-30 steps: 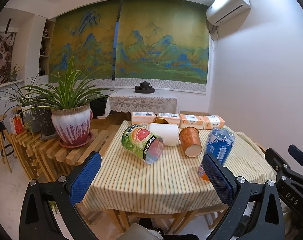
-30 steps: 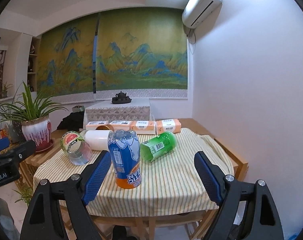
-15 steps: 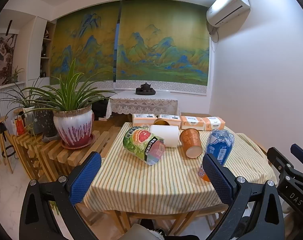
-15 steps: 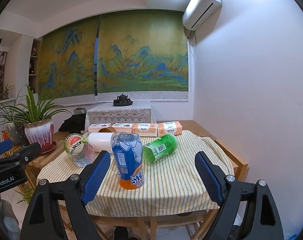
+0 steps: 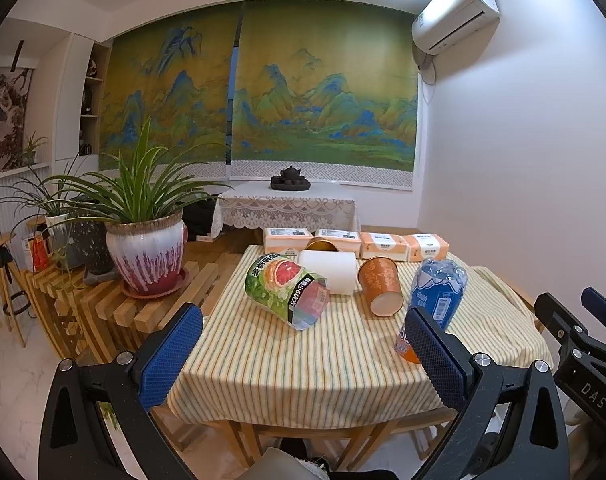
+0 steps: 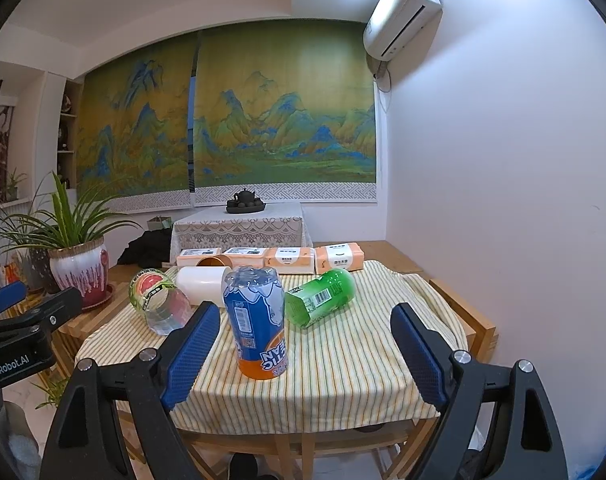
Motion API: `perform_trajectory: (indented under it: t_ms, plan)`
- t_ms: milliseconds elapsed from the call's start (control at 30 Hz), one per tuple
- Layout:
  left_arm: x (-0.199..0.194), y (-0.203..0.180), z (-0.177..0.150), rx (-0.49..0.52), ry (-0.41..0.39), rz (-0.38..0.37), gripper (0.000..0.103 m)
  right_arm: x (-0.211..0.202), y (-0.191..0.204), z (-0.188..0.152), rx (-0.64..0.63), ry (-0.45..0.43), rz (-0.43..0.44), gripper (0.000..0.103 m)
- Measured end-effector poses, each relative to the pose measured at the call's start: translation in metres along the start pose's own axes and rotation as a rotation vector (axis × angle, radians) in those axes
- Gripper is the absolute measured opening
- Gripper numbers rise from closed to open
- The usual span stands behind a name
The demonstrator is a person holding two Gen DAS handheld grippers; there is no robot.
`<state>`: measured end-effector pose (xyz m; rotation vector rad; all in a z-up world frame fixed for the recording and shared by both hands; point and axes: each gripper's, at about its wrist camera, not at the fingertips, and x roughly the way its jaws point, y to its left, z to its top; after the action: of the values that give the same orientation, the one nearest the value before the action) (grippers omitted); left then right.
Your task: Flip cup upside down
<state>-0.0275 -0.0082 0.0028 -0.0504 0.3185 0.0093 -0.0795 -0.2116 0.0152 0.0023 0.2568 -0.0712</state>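
A: Since the earlier frames both views have crept a little nearer the table; nothing on it has shifted.

B: And the tools?

A: The left gripper [image 5: 303,354] has its blue pads spread wide, nothing between them. The right gripper [image 6: 303,354] is just as wide and empty, low in its frame.

B: Where is the cup?

A: The orange cup [image 5: 380,286] lies on its side right of centre in the left view, white base towards the camera, on the striped tablecloth [image 5: 263,360]. It is touching or nearly touching the white roll [image 5: 330,270] on its left, with the blue bottle [image 5: 437,296] just beside it on the right. In the right view that bottle [image 6: 257,320] hides it.

B: So which step?

A: The approach, I judge; no grasp has begun. Next, one gripper must close across the cup's wall, lift it, and turn it rim down without knocking its neighbours.
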Motion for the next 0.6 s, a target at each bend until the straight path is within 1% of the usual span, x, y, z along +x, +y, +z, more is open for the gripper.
perform_trajectory:
  t_ms: [600]
  plan:
    - [0.0008,-0.0046,-0.0006,0.006,0.002,-0.002,0.103,-0.0012,-0.0016,-0.0005,0.004,0.002,-0.003,0.085]
